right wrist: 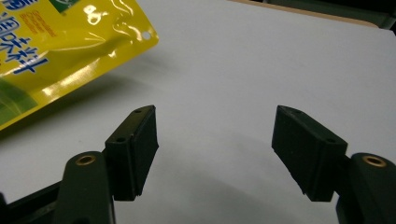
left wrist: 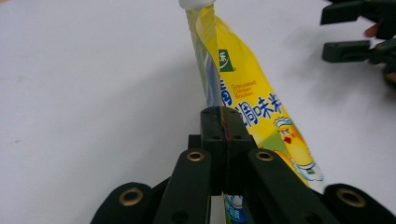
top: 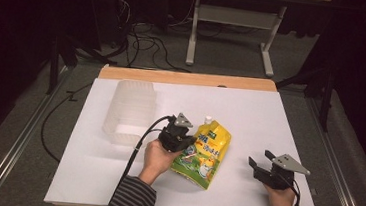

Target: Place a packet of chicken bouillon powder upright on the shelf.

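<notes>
Pinching yellow chicken bouillon pouch (left wrist: 261,100): your left gripper (left wrist: 223,122) has jaws clamped tight on pouch's side edge, film caught between pads. Pouch tilts up off white table (top: 280,116), white spout cap (top: 208,120) pointing away from you, lower end apparently on table still. Your right gripper (right wrist: 215,144) rests near table's right edge, jaws wide apart, nothing between, well apart from pouch. Ribbed translucent bin (top: 129,111) sits left of pouch, on its side. Judgement: grasp done, lift just starting; carry and placement, likely into bin, left.

My white table (top: 250,119), wooden far edge

I see a clear ribbed container (top: 129,112) lying on it, left of the yellow pouch (top: 206,153).
</notes>
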